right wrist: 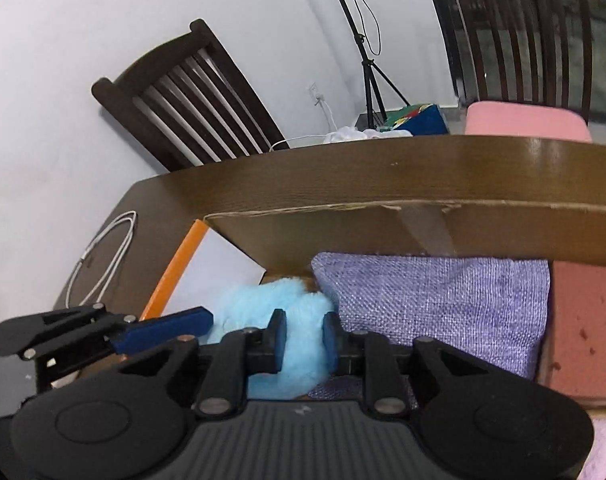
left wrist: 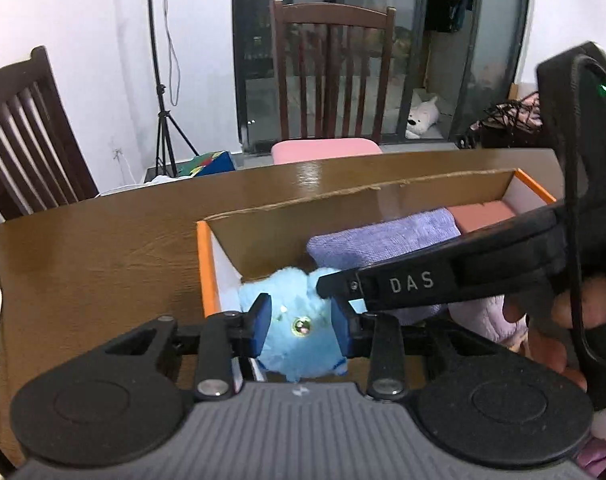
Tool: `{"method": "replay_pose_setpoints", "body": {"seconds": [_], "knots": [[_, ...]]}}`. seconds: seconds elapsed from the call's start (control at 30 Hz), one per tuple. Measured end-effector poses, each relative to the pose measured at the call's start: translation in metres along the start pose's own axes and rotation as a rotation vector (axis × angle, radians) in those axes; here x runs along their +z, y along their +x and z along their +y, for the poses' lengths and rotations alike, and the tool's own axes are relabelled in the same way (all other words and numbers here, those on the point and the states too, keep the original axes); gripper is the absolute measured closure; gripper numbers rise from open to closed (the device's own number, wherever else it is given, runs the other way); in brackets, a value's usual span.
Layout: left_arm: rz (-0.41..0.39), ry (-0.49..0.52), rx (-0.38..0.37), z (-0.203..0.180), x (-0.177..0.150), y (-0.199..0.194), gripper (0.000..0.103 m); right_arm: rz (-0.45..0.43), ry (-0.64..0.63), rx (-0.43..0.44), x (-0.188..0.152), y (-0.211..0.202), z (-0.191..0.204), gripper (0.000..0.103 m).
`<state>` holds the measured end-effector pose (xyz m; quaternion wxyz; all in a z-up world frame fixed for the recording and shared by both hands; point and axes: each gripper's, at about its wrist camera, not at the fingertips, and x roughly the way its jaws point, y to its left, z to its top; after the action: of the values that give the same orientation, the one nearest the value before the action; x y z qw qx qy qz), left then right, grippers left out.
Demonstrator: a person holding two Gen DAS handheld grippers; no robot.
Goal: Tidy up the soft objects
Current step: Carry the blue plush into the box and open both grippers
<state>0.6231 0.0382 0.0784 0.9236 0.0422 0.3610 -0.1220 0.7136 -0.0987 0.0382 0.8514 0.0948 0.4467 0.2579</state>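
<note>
Soft, even indoor light fills both views, fairly bright on the white wall (left wrist: 83,20). The glossy worktop (left wrist: 103,240) carries pale glare along its far edge. The glass door (left wrist: 343,40) behind looks dark. Strong fisheye bending curves the edges, with black corners. The right wrist view is slightly smeared; the near gripper bodies are soft.

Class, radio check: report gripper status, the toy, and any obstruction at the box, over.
Left gripper and right gripper both clamped on fluffy light-blue plush toy. Toy at the orange-edged cardboard box's left end. Folded purple cloth crowds it on the right.
</note>
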Motion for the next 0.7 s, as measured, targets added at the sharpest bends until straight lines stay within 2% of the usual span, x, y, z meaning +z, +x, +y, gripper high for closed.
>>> {"method": "replay_pose_setpoints", "body": {"seconds": [0.07,0.13,0.17,0.37,0.43,0.5,0.57,0.63,0.7], "knots": [[-0.017,-0.009,0.020,0.004,0.001,-0.004,0.068,-0.011,-0.013,-0.015,0.001,-0.005,0.008,0.079],[-0.030,-0.008,0.033,0.006,0.001,-0.017,0.067,-0.030,-0.018,-0.019,0.002,-0.017,0.010,0.069],[-0.037,-0.007,0.041,0.008,0.002,-0.023,0.067,-0.051,-0.014,-0.012,0.002,-0.027,0.015,0.060],[-0.115,-0.029,0.089,0.006,0.001,-0.092,0.059,-0.143,-0.084,-0.041,0.000,-0.107,0.032,0.056],[-0.136,-0.028,0.103,0.003,-0.003,-0.115,0.051,-0.170,-0.112,-0.071,-0.008,-0.141,0.033,0.051],[-0.168,-0.035,0.136,-0.001,-0.013,-0.139,0.032,-0.190,-0.149,-0.123,-0.019,-0.174,0.032,0.045],[-0.214,-0.052,0.176,-0.005,-0.024,-0.162,0.022,-0.210,-0.181,-0.182,-0.034,-0.207,0.026,0.040],[-0.247,-0.057,0.182,-0.013,-0.036,-0.185,0.019,-0.246,-0.201,-0.246,-0.052,-0.237,0.020,0.030],[-0.265,-0.066,0.186,-0.022,-0.044,-0.204,0.017,-0.298,-0.198,-0.286,-0.069,-0.263,0.015,0.015]]}}
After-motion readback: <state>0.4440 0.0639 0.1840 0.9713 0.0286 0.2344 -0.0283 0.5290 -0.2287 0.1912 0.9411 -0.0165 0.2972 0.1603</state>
